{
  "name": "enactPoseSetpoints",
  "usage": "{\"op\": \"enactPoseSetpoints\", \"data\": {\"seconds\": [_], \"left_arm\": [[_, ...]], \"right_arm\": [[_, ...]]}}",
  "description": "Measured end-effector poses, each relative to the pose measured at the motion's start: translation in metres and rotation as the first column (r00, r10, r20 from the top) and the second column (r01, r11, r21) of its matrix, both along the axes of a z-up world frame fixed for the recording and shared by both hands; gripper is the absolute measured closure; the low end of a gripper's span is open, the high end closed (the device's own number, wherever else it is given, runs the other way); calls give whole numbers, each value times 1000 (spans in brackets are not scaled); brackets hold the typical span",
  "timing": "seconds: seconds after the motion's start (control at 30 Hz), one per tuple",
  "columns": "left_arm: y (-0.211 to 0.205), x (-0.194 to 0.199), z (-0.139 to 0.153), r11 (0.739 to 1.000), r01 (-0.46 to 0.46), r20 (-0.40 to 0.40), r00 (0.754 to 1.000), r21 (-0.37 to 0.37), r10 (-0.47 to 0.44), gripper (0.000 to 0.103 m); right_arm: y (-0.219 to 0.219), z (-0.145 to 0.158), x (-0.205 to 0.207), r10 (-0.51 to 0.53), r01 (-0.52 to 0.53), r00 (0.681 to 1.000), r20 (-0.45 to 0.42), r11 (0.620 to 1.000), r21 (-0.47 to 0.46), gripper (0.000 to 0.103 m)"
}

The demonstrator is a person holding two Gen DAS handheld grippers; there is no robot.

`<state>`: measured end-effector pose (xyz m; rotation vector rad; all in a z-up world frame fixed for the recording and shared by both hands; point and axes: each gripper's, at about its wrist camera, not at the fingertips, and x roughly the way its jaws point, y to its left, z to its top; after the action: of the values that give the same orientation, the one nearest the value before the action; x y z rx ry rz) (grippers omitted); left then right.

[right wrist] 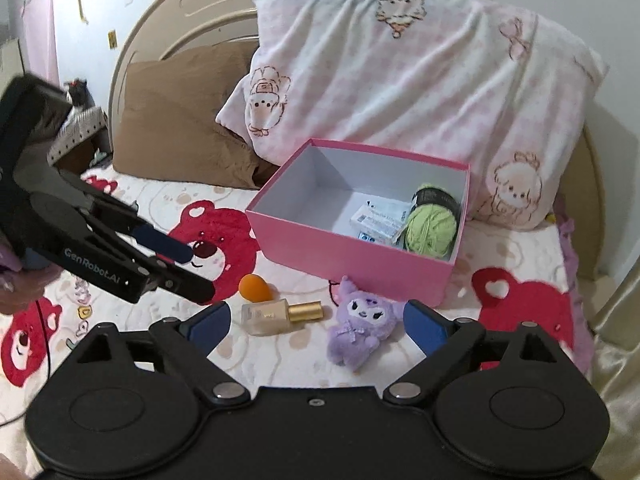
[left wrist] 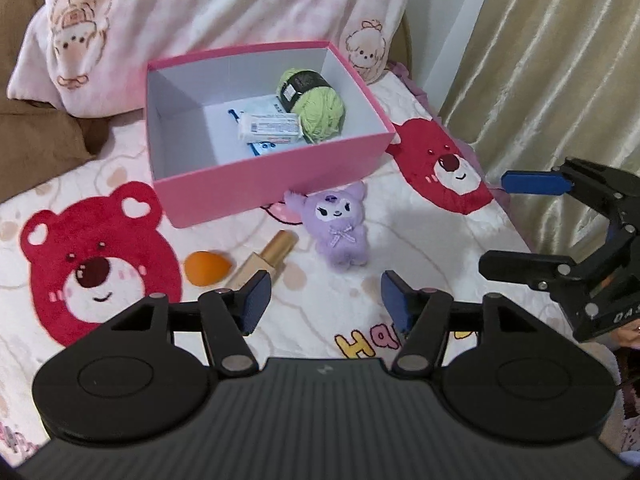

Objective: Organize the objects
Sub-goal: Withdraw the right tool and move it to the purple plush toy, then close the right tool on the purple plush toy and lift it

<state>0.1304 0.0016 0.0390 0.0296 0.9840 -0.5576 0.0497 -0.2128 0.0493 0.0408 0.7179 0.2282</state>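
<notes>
A pink box [left wrist: 276, 182] [right wrist: 348, 252] stands open on the bed, holding a green yarn ball [left wrist: 320, 110] [right wrist: 430, 228] and a white packet [left wrist: 270, 128] [right wrist: 378, 220]. In front of it lie a purple plush toy [left wrist: 340, 228] [right wrist: 364, 328], a gold-capped bottle [left wrist: 264, 266] [right wrist: 280, 314] and an orange sponge egg [left wrist: 206, 266] [right wrist: 254, 286]. My left gripper [left wrist: 324, 304] [right wrist: 192, 270] hovers open and empty just short of the bottle and plush. My right gripper [right wrist: 316, 326] [left wrist: 498, 220] stands wide open and empty, with the plush and bottle beyond its fingertips.
The bed is covered by a white blanket with red bear faces [left wrist: 96, 268] [right wrist: 216, 240]. A pink-white pillow [right wrist: 400, 80] and a brown pillow [right wrist: 180, 120] lean on the headboard behind the box. A beige curtain [left wrist: 552, 60] hangs at the bed's right edge.
</notes>
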Motion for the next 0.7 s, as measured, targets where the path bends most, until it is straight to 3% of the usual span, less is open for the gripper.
{"op": "enactPoseSetpoints", "data": {"seconds": [0.13,0.27,0.43,0.53,0.7], "left_arm": [[-8,6,-20,1000,11,16,1000,-8,-11,42],[-16,18,-39,1000,-5,-2,1000,-27,5,42],[-25,26,-59,998,-41,47,998,-47,43,42],[-29,34,-67,996,-56,82,995,-63,61,42],[-32,52,-84,989,-98,52,993,-111,105,42]], "right_arm": [[-7,-25,1,-21,20,1000,17,999,28,7],[-6,-52,12,-36,36,999,-30,999,-6,7],[-8,-79,25,-68,69,997,-48,997,23,7],[-8,-94,41,-92,100,989,-118,993,64,7],[-3,-114,60,-103,109,984,-148,994,29,7]]}}
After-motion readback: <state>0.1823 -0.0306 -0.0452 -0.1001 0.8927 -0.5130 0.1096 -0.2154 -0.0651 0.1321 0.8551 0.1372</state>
